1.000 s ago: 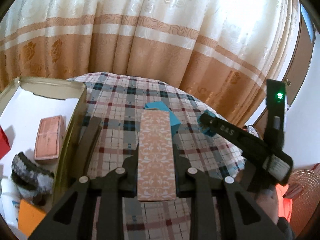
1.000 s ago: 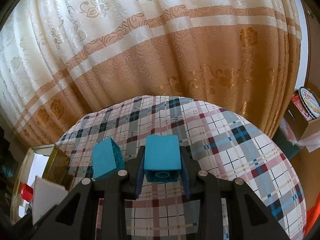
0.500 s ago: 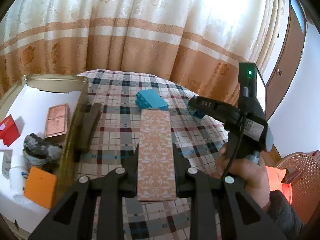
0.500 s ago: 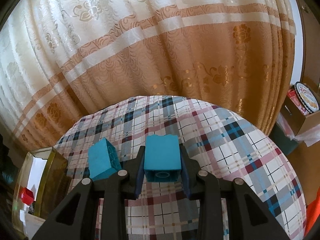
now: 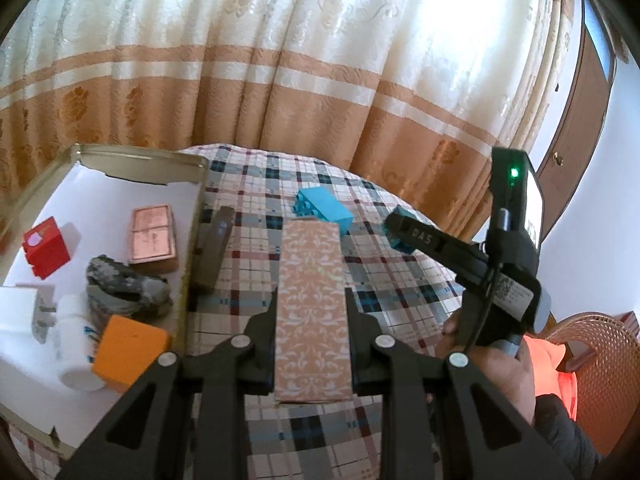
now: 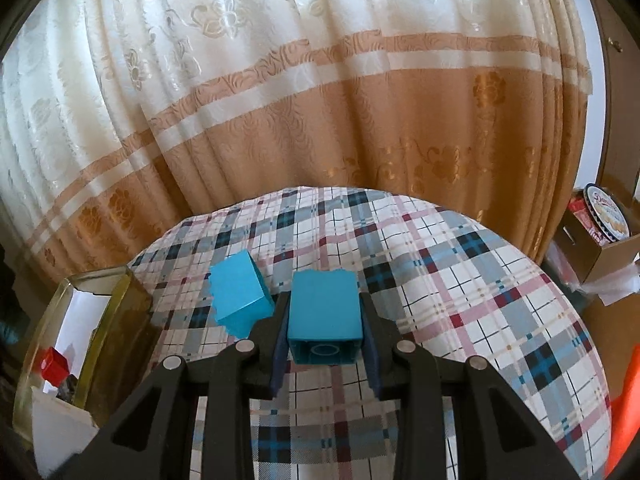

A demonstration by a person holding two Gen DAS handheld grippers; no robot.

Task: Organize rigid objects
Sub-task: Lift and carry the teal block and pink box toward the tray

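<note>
My left gripper (image 5: 312, 298) is shut on a long pink patterned box (image 5: 312, 320), held above the plaid table (image 5: 260, 200). A gold tin (image 5: 192, 168) lined with white paper lies to its left. In it are a red box (image 5: 46, 250), a copper box (image 5: 154, 232), an orange block (image 5: 128, 350) and a white bottle (image 5: 74, 344). My right gripper (image 6: 325, 320) is shut on a blue brick (image 6: 322, 300); it also shows at the right of the left wrist view (image 5: 400, 232). A second blue brick (image 6: 240, 300) (image 5: 324, 210) lies loose on the cloth.
A dark brown object (image 5: 214, 252) lies on the cloth against the tin's wall. A grey knitted item (image 5: 124, 288) and a white plug (image 5: 24, 312) sit in the tin. Curtains hang behind the round table. A wicker chair (image 5: 592, 360) and a cardboard box (image 6: 608, 256) stand to the right.
Both views have drawn back from the table. More of the tin's contents show in the left wrist view. Both grips are unchanged.
</note>
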